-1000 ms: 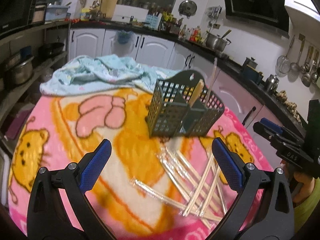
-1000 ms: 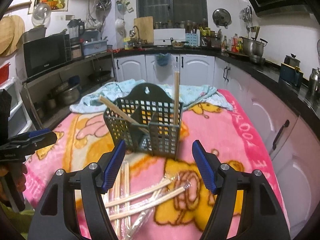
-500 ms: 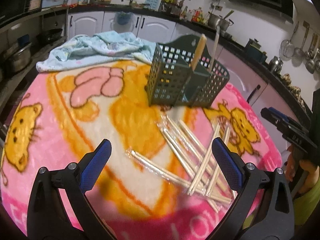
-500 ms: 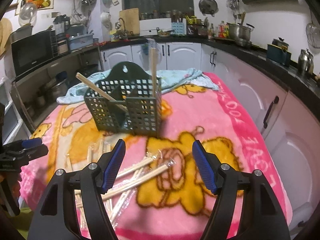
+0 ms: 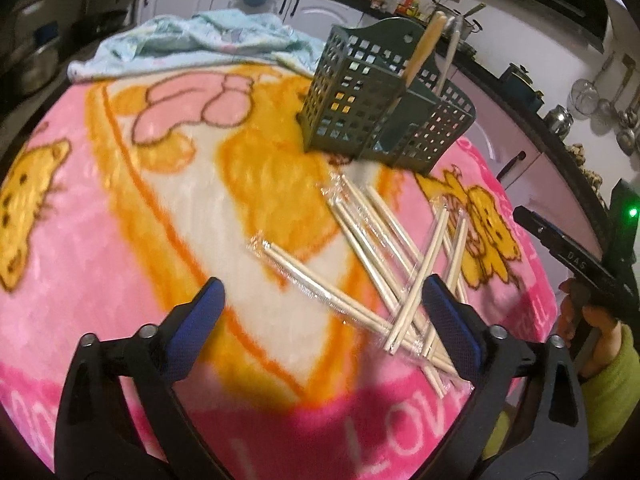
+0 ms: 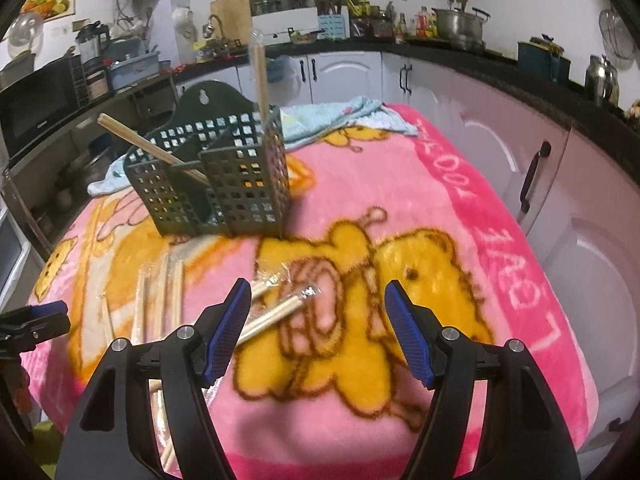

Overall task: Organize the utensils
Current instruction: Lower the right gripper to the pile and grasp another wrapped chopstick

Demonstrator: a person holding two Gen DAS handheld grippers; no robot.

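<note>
A dark green perforated utensil holder point(image 5: 384, 96) stands on the pink cartoon blanket point(image 5: 120, 200); it also shows in the right wrist view point(image 6: 216, 184). It holds a wooden stick point(image 6: 144, 144) leaning left and an upright wrapped chopstick pair point(image 6: 260, 80). Several plastic-wrapped chopstick pairs point(image 5: 384, 256) lie scattered in front of it, and they also show in the right wrist view point(image 6: 160, 300). My left gripper point(image 5: 320, 316) is open and empty above the nearest pairs. My right gripper point(image 6: 316, 320) is open and empty, just right of a wrapped pair point(image 6: 276, 312).
A light blue cloth point(image 5: 192, 44) lies crumpled at the blanket's far end. White cabinets point(image 6: 560, 200) and a dark counter with pots run along the right. Shelves with a microwave point(image 6: 36, 104) stand on the left.
Both grippers have lowered and moved forward over the blanket towards the scattered chopsticks. The holder and chopsticks have not moved. Both grippers stay open.
</note>
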